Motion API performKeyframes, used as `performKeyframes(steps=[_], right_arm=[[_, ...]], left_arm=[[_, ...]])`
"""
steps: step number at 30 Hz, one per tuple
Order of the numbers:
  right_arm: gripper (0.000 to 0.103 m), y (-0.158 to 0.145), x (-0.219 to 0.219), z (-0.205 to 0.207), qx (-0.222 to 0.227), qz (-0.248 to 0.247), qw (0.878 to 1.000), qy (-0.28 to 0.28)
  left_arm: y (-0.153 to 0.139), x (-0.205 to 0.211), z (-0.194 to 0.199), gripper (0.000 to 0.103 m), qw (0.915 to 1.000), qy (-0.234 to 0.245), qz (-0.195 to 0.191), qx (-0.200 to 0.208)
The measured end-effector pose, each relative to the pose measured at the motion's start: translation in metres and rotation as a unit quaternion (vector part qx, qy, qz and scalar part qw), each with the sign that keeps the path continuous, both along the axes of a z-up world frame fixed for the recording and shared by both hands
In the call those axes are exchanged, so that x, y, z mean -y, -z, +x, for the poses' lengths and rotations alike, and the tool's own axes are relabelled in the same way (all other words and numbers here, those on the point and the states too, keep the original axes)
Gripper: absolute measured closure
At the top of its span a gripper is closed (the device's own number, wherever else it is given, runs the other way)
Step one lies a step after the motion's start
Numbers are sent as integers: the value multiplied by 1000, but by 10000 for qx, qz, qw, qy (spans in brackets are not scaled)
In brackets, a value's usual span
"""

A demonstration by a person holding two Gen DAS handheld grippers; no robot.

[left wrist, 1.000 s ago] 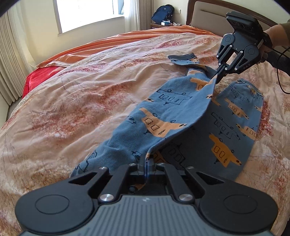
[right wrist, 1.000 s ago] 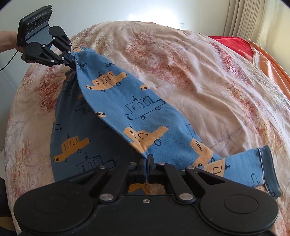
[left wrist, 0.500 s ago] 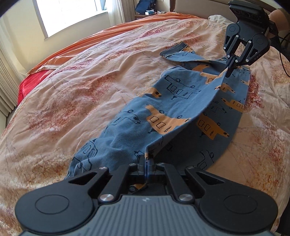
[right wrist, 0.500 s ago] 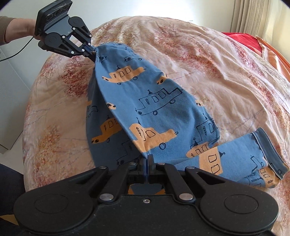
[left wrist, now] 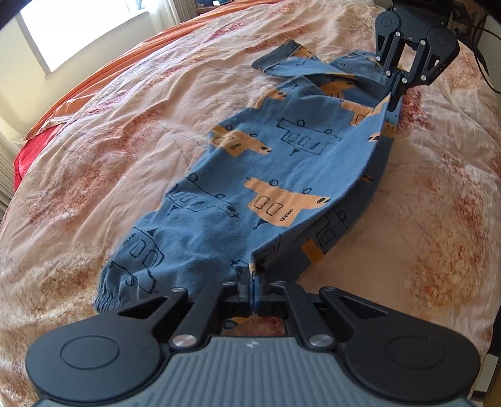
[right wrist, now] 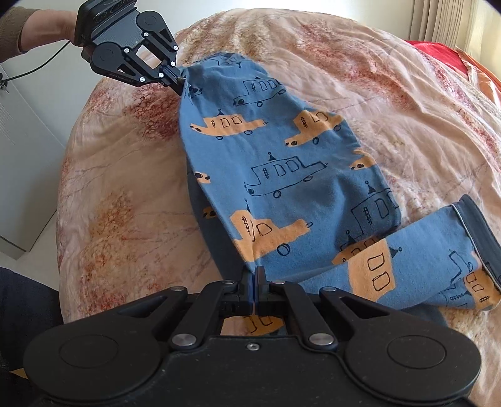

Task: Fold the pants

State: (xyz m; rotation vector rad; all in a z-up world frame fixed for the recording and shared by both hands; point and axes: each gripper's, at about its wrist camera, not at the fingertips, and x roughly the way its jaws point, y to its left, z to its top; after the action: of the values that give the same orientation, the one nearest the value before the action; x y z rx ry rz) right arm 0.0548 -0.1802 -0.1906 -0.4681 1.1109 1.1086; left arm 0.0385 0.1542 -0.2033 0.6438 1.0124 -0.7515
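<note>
Soft blue printed pants [left wrist: 266, 188] drape over rumpled quilt [left wrist: 125, 131].

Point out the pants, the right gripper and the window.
pants [left wrist: 250, 175], left wrist view, on the upper blue layer.
right gripper [left wrist: 395, 98], left wrist view, at its fingertips, shut on the pants.
window [left wrist: 81, 28], left wrist view, on the bright pane.
</note>
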Motion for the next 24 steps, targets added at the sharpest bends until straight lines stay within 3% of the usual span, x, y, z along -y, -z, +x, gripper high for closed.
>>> performKeyframes(steps=[13, 19, 24], right_arm=[[103, 35, -11, -13, -65, -232, 9996, 173], [103, 34, -12, -14, -7, -251, 9996, 162], [95, 35, -12, -14, -143, -268, 9993, 196]], left_arm=[[37, 9, -13, 103, 9974, 378, 610, 78], [35, 8, -13, 103, 9969, 349, 674, 185], [48, 12, -22, 93, 9924, 666, 1017, 172]])
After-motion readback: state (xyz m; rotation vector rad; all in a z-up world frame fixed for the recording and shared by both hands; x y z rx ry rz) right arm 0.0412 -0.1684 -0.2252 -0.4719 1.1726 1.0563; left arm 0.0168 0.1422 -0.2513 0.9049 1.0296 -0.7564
